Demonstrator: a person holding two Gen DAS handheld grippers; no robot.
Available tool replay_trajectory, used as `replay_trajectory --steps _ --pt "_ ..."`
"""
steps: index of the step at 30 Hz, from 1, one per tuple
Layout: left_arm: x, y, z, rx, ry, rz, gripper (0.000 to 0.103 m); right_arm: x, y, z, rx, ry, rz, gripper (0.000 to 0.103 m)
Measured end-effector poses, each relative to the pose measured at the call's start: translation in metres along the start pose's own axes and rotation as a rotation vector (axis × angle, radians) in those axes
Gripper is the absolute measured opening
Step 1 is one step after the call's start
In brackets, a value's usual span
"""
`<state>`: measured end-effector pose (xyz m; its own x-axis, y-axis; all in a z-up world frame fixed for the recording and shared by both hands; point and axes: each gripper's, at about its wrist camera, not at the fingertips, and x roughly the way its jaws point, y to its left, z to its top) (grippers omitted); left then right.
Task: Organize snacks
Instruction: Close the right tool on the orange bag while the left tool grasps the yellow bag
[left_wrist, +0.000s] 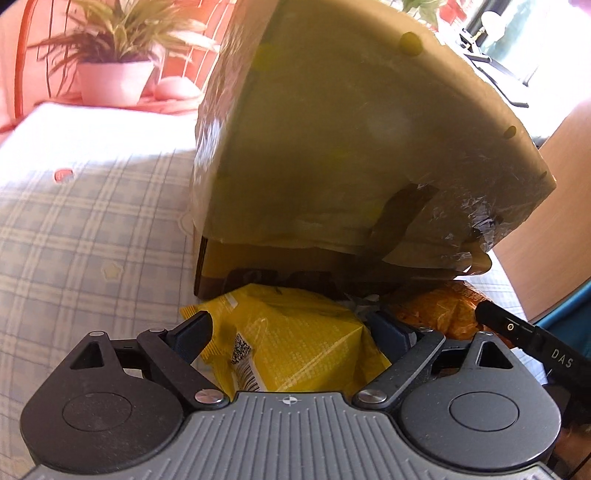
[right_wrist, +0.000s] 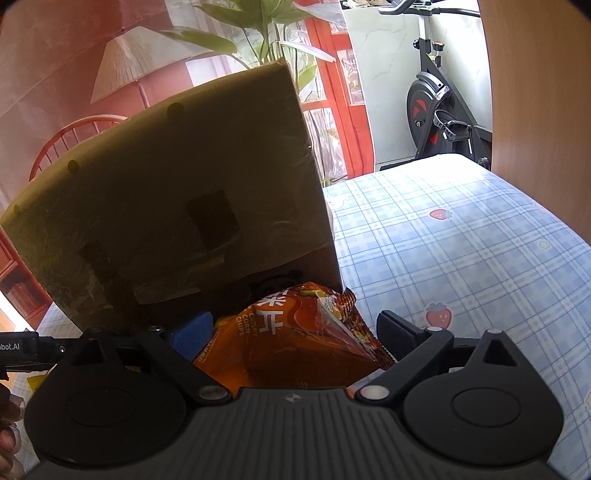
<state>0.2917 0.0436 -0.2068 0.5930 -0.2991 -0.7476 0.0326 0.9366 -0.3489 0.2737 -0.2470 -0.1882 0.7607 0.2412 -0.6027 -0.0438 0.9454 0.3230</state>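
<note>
**Two snack bags at the mouth of a cardboard box**

From my remote station, the left gripper (left_wrist: 290, 326) stands with its jaws spread wide around a yellow snack bag (left_wrist: 295, 339); I see the blue pads beside the bag's edges, and I cannot tell whether they press on it. The bag lies on the checked tablecloth (left_wrist: 92, 229), its far end at the opening of the cardboard box (left_wrist: 332, 147), whose raised flap fills most of the left wrist view. Just to its right lies an orange corn chips bag (right_wrist: 295, 332). The right gripper (right_wrist: 295, 326) brackets that bag with its jaws wide as well, the right finger clear of the packet, the left pad close against it; contact there is unclear. The orange bag's far end reaches into the box opening. A potted plant (left_wrist: 114, 70) stands beyond the table, an exercise bike (right_wrist: 439, 110) in the far corner.
</note>
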Motion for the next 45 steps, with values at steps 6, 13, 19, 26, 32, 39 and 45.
replay_trajectory --steps 6,13,19,26,32,39,45 --pt "0.007 0.0 -0.003 -0.004 0.001 -0.008 0.097 0.0 0.001 0.0 -0.002 0.001 -0.001 0.098" --pt "0.004 -0.004 -0.007 0.052 -0.02 -0.002 0.088 0.0 0.001 0.0 -0.003 0.002 -0.001 0.097" --pt "-0.006 -0.005 -0.012 0.119 -0.048 -0.009 0.078 -0.001 0.003 -0.003 -0.012 0.006 0.004 0.097" --pt "-0.028 -0.009 -0.02 0.192 -0.074 -0.028 0.077 -0.006 0.003 -0.007 -0.016 0.014 0.015 0.097" --pt "-0.042 -0.006 -0.026 0.21 -0.111 -0.007 0.077 -0.006 0.005 -0.009 -0.029 0.019 0.016 0.097" --pt "-0.041 -0.001 -0.029 0.185 -0.093 -0.004 0.077 0.001 0.002 -0.004 -0.034 0.028 0.011 0.099" --pt "-0.044 -0.001 -0.031 0.181 -0.105 -0.019 0.077 0.01 -0.008 -0.005 0.024 0.042 0.025 0.102"
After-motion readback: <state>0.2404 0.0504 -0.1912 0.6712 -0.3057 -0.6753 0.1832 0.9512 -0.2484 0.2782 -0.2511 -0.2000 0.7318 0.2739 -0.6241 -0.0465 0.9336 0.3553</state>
